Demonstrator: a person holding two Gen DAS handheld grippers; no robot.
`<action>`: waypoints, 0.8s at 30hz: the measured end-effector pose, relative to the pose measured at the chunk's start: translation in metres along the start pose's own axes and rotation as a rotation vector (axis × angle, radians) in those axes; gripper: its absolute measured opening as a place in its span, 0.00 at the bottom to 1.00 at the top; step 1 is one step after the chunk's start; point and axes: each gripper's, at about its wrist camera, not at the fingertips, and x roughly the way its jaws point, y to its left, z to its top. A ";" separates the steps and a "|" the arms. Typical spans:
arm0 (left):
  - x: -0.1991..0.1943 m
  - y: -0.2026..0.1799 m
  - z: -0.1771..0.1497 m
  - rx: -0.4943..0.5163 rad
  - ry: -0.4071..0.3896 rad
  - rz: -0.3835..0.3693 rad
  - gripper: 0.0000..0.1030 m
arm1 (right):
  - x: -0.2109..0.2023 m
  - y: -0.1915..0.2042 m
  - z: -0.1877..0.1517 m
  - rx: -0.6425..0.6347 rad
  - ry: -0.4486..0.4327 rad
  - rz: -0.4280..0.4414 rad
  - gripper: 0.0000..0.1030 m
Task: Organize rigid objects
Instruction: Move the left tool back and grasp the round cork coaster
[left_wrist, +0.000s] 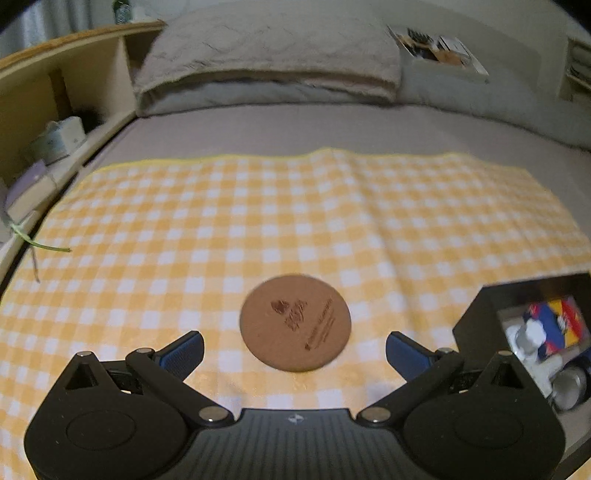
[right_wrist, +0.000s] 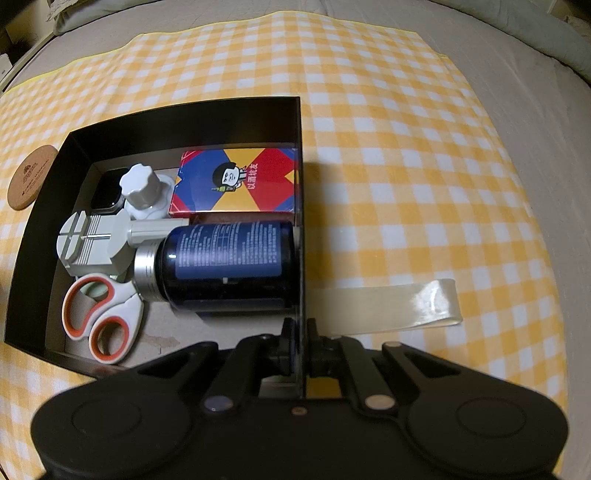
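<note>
Bed surface, one yellow-and-white checked cloth (left_wrist: 295, 221) spread over the grey sheet.

Left gripper (left_wrist: 294, 349): jaws spread wide, holding nothing, both blue pads showing. One round cork coaster (left_wrist: 294, 322) lies flat on the cloth just ahead of and between the two fingers, touching neither. It sits toward the near edge of the cloth, a short way left of the box.

Right gripper (right_wrist: 300, 332): jaws drawn narrow and pinched on the right-hand wall of one black open box (right_wrist: 300, 122), one finger inside the wall, one outside. The box rests on the cloth, its left side near the coaster.

Contents of the box, counted:
- one dark blue bottle (right_wrist: 225, 264) with silver cap, lying on its side against the right wall
- one colourful card box (right_wrist: 236, 181) in the far right corner, touching the bottle's far side
- one pair of scissors (right_wrist: 101, 317) with orange-and-white handles, near left corner
- one grey watch-link tool (right_wrist: 94, 240), left of the bottle cap
- one white knob-topped piece (right_wrist: 142, 192), beside the card box
- one small black square item (right_wrist: 107, 192), partly hidden behind the white piece; cannot identify it.

One strip of clear tape (right_wrist: 391, 306) lies on the cloth just outside the right wall.

Far end of the bed: one grey pillow (left_wrist: 266, 55). One wooden shelf unit (left_wrist: 62, 85) along the left edge.
</note>
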 end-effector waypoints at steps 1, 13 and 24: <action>0.005 0.000 -0.002 0.003 0.011 -0.013 1.00 | 0.000 0.000 0.000 0.000 0.000 0.001 0.05; 0.058 -0.005 -0.021 0.034 0.062 -0.036 1.00 | 0.000 0.000 0.000 0.002 0.001 0.003 0.05; 0.086 0.000 -0.013 0.067 -0.043 -0.025 0.99 | 0.002 0.000 -0.001 0.005 0.002 0.007 0.05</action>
